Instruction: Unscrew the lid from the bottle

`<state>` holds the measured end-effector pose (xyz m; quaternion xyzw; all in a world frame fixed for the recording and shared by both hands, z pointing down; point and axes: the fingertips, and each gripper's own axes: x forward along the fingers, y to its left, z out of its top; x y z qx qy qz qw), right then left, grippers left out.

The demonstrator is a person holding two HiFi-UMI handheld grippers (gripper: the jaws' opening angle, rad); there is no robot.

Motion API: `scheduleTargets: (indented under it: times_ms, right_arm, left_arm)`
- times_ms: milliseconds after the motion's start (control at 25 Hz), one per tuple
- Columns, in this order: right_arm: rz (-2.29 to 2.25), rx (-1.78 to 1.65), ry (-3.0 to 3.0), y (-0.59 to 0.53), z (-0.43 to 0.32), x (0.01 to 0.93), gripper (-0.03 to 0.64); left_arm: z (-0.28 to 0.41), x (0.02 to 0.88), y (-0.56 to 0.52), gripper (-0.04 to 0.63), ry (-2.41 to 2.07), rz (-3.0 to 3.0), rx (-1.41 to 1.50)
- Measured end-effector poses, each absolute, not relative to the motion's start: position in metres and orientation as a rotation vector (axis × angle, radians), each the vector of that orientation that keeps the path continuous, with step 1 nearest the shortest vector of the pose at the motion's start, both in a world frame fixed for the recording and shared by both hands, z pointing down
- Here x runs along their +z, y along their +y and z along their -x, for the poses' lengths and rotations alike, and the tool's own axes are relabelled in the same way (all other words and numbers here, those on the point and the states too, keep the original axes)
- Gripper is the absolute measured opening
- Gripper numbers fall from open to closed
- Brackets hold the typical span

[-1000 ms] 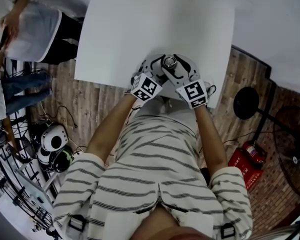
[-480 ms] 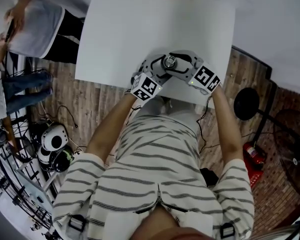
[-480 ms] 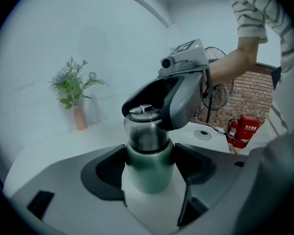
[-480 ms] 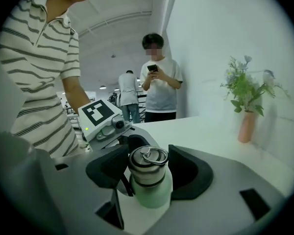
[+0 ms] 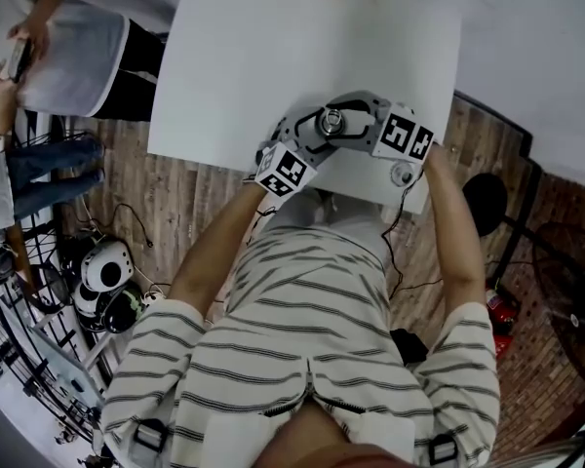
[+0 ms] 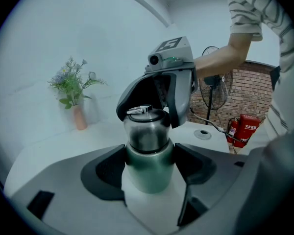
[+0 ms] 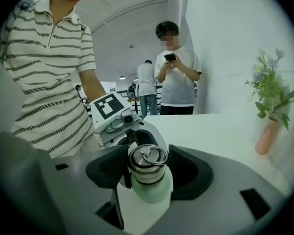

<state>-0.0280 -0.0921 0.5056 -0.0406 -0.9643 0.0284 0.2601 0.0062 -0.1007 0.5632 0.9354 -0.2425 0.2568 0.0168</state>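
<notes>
Two claws on one bottle (image 6: 147, 155), near the lower edge of the worktop (image 5: 273, 57).
The bottle stands upright on the white worktop, about in the middle of the head view. The left claw (image 6: 148, 173) holds its green body, with a pad pressing on each side. The right claw (image 7: 148, 173) is closed around the metal lid (image 7: 148, 161), which has a ring on top and sits on the bottle.

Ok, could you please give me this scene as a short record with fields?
bottle: green, upright on the white table
lid: steel, ring on top, seated on the bottle
left claw: closed on the bottle body
right claw: closed on the lid
background: vase with flowers at the table's far side
</notes>
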Motion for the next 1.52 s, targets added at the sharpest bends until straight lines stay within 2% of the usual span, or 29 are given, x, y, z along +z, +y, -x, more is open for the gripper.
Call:
scheduleTargets:
  times_ms: [200, 280, 600, 1000, 1120, 1320, 1520]
  right_arm:
    - [0.053, 0.126, -2.629, -0.093, 0.027, 0.504, 0.272]
    - [-0.009, 0.173, -2.662, -0.091, 0.028, 0.501, 0.325]
    - [-0.686, 0.211, -2.72, -0.104, 0.01, 0.496, 0.347]
    - [-1.166, 0.308, -2.612, -0.102, 0.011, 0.504, 0.339]
    - [-1.254, 0.323, -2.559, -0.102, 0.012, 0.509, 0.318]
    - [-1.3, 0.288, -2.512, -0.102, 0.013, 0.515, 0.253]
    - [-1.231, 0.238, -2.522, -0.101, 0.014, 0.516, 0.249]
  left_arm:
    - [-0.007, 0.564, -0.102, 0.316, -0.756, -2.903, 0.805]
    - [-0.007, 0.565, -0.101, 0.316, -0.756, -2.901, 0.808]
    - [-0.008, 0.566, -0.1, 0.316, -0.754, -2.902, 0.806]
    - [-0.008, 0.566, -0.1, 0.316, -0.754, -2.897, 0.808]
    - [-0.009, 0.565, -0.1, 0.316, -0.752, -2.901, 0.807]
    - [-0.008, 0.564, -0.1, 0.316, -0.757, -2.903, 0.806]
    - [-0.007, 0.566, -0.1, 0.316, -0.757, -2.897, 0.812]
